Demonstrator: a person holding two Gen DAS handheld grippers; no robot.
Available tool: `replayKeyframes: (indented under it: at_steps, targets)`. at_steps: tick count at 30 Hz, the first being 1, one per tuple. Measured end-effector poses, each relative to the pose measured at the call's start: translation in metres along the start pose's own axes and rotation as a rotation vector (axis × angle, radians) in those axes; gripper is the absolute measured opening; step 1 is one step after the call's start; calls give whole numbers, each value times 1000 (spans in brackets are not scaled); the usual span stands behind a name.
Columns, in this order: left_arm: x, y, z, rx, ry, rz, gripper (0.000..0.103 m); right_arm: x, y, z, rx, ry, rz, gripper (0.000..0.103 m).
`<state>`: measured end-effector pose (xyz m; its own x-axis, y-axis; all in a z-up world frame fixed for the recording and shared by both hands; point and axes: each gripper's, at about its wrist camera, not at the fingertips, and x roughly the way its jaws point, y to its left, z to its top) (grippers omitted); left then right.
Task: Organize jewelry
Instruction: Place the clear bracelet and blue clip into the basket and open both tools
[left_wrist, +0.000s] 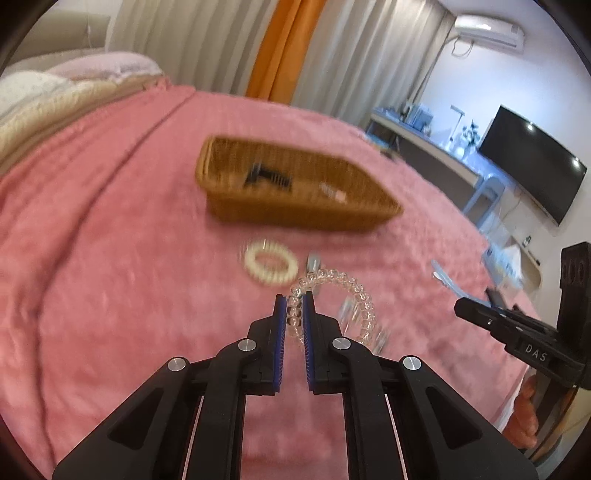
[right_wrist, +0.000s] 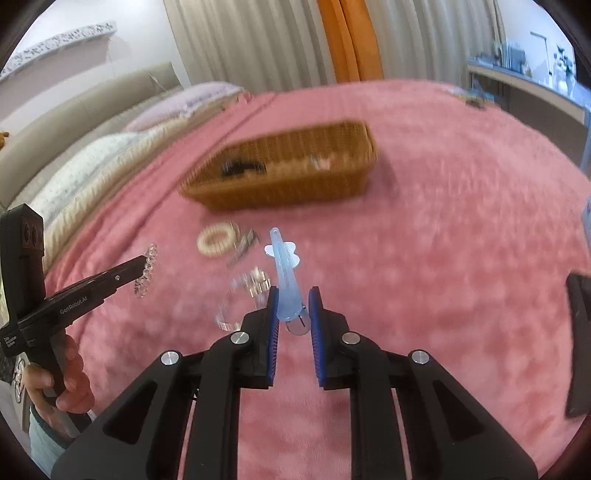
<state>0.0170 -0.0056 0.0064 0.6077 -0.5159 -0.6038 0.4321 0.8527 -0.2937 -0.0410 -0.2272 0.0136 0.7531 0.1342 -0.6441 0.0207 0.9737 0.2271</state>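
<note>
My left gripper (left_wrist: 295, 301) is shut on a clear bead bracelet (left_wrist: 343, 284) and holds it above the pink bedspread (left_wrist: 92, 258); it also shows in the right wrist view (right_wrist: 147, 271). My right gripper (right_wrist: 292, 295) is shut on a light blue hair clip (right_wrist: 285, 273) with a flower shape, pointing toward the wicker basket (right_wrist: 295, 184). The basket (left_wrist: 295, 216) holds a black clip (left_wrist: 267, 177) and a small pale item. A cream bead bracelet (left_wrist: 270, 266) lies in front of the basket, also in the right wrist view (right_wrist: 217, 240).
Small silver clips (right_wrist: 243, 247) and clear pieces (right_wrist: 255, 284) lie on the bedspread between the grippers. Pillows (left_wrist: 55, 96) are at the bed's head. A desk and TV (left_wrist: 535, 166) stand beyond the bed. A dark object (right_wrist: 580, 347) is at the right edge.
</note>
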Motion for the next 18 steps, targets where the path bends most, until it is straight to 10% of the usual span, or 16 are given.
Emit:
replayKeyframes:
  at_steps: [10, 18]
  targets:
    - [0, -22, 103, 71, -133, 44, 7, 24, -2, 103, -5, -119, -25, 14]
    - [74, -16, 155, 44, -99, 90, 7, 99, -15, 161, -2, -67, -33, 14]
